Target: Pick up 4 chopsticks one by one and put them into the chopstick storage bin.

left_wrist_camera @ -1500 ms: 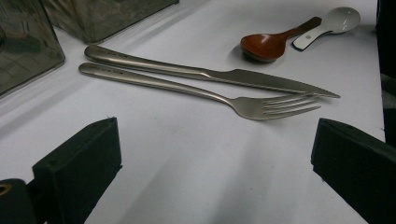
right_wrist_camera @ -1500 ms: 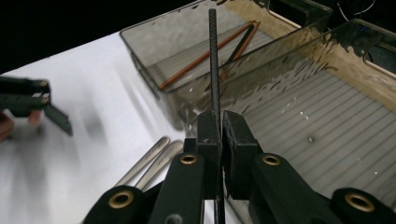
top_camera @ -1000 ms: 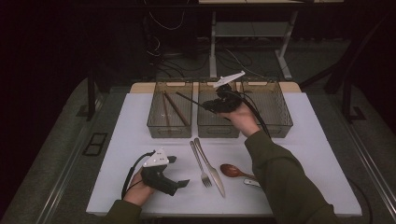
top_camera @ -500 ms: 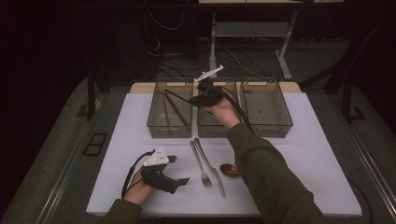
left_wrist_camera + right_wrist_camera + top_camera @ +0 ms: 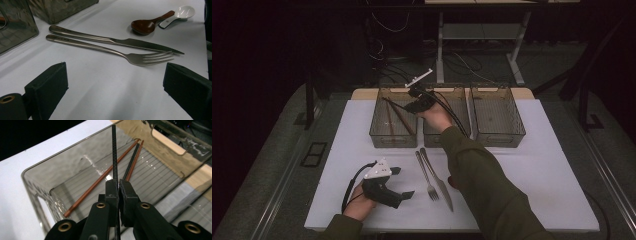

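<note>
Your right gripper (image 5: 118, 185) is clamped on a thin black chopstick (image 5: 114, 152), which runs up from the pinched jaws toward the top centre of the right gripper view, its far end over the left bin (image 5: 378, 127). In the high view that gripper (image 5: 412, 102) sits upper centre, over the wall between the left bin and the middle bin (image 5: 430, 139).

Three sticks already lie on the bin floor: two brown ones (image 5: 100, 180) and a dark one (image 5: 131, 161) (the dark one is likely this one's mate). Judging by that, the step is to lay the held stick in with them.

- Bring the far tip down inside the bin first, clear of the rim, so it can't catch on the wall.
- Line the stick up with the others before you let go; released crosswise, it may rest propped on the rim.
- Get it low before opening, since a stick this thin will probably bounce or roll if dropped.
- Open the jaws gently and draw back along the stick's length.

Your left gripper (image 5: 399, 182) rests at lower left of the high view, jaws wide apart and holding nothing, with the fork (image 5: 130, 56) and knife (image 5: 115, 41) just ahead of it. Beyond them, upper right of the left gripper view, lie a brown spoon (image 5: 145, 25) and a white spoon (image 5: 181, 13).
</note>
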The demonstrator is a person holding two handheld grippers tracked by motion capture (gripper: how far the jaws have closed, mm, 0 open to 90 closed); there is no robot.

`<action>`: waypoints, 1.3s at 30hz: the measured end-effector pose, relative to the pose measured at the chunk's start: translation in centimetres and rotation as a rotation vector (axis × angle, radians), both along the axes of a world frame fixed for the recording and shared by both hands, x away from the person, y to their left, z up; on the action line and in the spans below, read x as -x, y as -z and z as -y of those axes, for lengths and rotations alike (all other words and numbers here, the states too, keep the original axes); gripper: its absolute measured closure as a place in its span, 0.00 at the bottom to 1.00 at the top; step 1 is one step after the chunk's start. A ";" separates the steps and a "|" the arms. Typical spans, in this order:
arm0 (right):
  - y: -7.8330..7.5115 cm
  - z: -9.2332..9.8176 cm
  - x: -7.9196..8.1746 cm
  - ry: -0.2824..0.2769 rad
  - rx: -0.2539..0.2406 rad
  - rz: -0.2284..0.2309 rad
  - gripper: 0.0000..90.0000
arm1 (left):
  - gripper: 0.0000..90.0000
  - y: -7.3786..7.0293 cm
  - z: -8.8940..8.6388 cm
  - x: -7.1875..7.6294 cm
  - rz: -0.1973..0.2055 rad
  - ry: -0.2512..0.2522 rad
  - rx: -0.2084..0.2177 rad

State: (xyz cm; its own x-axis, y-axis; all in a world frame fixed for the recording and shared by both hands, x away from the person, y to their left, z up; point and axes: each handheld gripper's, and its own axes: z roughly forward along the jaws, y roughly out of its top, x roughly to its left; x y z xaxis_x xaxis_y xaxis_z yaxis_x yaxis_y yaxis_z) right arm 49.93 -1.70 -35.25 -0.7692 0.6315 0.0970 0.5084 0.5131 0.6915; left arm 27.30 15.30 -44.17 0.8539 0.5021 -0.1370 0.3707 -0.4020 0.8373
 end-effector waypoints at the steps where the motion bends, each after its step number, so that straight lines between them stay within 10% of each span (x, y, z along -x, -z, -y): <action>1: 0.1 -0.3 -0.2 0.003 0.000 -0.004 0.95 | 0.05 0.0 0.0 0.0 0.001 0.002 0.001; 19: 1.3 -3.1 -1.4 0.009 0.087 -0.004 0.94 | 0.05 0.1 0.2 -0.1 -0.005 0.010 0.007; 39: -0.4 -0.1 -0.2 -0.034 -0.050 0.007 0.48 | 0.05 0.0 0.1 -0.1 -0.001 0.007 -0.007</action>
State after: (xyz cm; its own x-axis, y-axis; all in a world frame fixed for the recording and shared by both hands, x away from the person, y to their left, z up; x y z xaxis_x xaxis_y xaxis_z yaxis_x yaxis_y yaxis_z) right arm 50.14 -1.60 -34.80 -0.7912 0.5993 0.1222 0.4860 0.4947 0.7205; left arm 27.36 15.16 -44.21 0.8573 0.4969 -0.1343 0.3686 -0.4105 0.8340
